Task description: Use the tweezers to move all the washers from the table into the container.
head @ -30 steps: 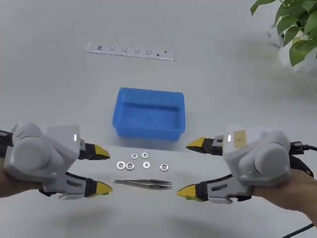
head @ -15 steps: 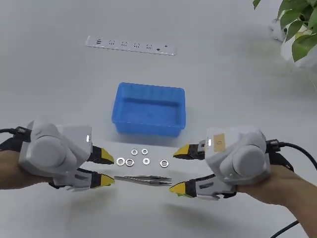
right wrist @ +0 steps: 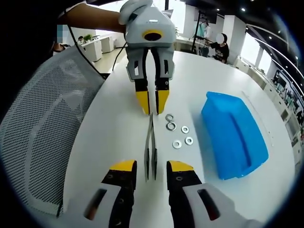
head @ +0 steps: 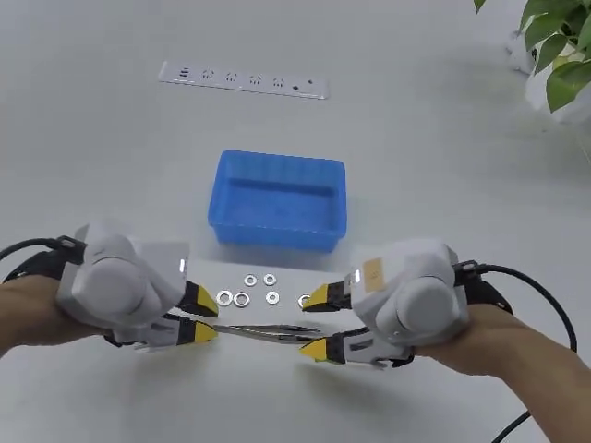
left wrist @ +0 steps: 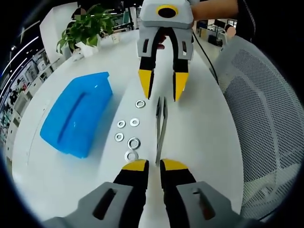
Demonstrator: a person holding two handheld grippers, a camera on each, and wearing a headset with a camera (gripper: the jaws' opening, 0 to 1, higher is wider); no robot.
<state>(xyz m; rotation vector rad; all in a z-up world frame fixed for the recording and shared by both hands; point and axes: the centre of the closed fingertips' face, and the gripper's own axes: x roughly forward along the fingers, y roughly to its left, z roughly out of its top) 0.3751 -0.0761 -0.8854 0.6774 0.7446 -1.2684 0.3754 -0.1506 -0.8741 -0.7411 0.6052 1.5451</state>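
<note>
- Pickup stage for sure: the tweezers [head: 268,331] lie flat on the bench [head: 416,138] and nobody's got them.
- Left tongs [head: 205,317] sit at one end, slightly spread, with nothing between them.
- Right tongs [head: 313,324] are spread wider and straddle the other end, not clamped on it as far as I can tell.
- Six washers [head: 242,299] lie loose just beyond the tweezers. The blue container [head: 277,235] behind them looks empty.
- Next, I'd guess: right tongs squeeze onto the tweezers, gently, so they don't skid into the washers.
</note>
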